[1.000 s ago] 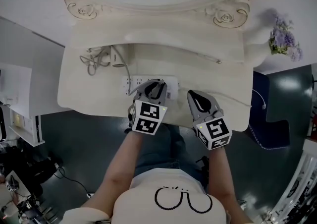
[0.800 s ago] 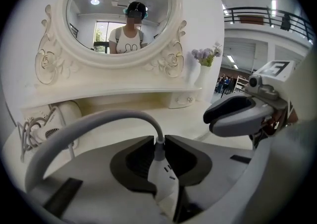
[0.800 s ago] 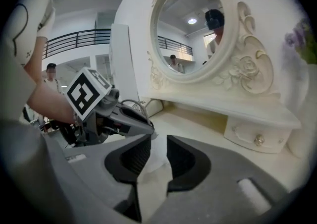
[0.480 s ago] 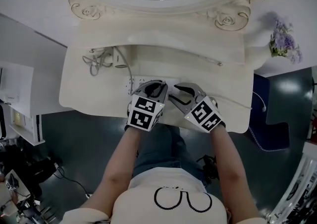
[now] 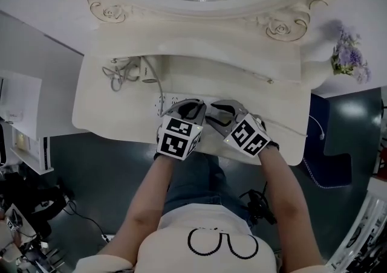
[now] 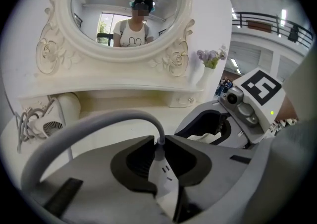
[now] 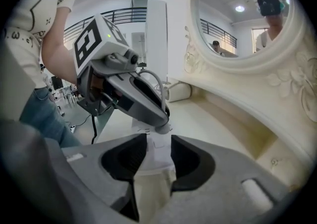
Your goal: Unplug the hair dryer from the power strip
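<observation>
A white power strip (image 5: 165,102) lies on the cream vanity table (image 5: 103,115). My left gripper (image 5: 188,107) is shut on the white plug (image 6: 164,167), whose grey cord (image 6: 94,125) arcs left to the white hair dryer (image 6: 53,116) lying at the back left. In the right gripper view the plug (image 7: 163,129) sits pinched on the strip (image 7: 157,149). My right gripper (image 7: 158,161) stands close beside the left one. Its jaws have just been opening, and they stand apart with the strip's end between the pads.
An ornate oval mirror (image 6: 130,5) rises behind the table with a raised shelf (image 5: 242,63) under it. A vase of purple flowers (image 5: 347,54) stands at the far right. The table's front edge (image 5: 181,145) runs just below both grippers.
The right gripper has swung left and down beside the left one, rolled over, and its jaws have spread around the strip's end. The left gripper has stayed on the plug.
</observation>
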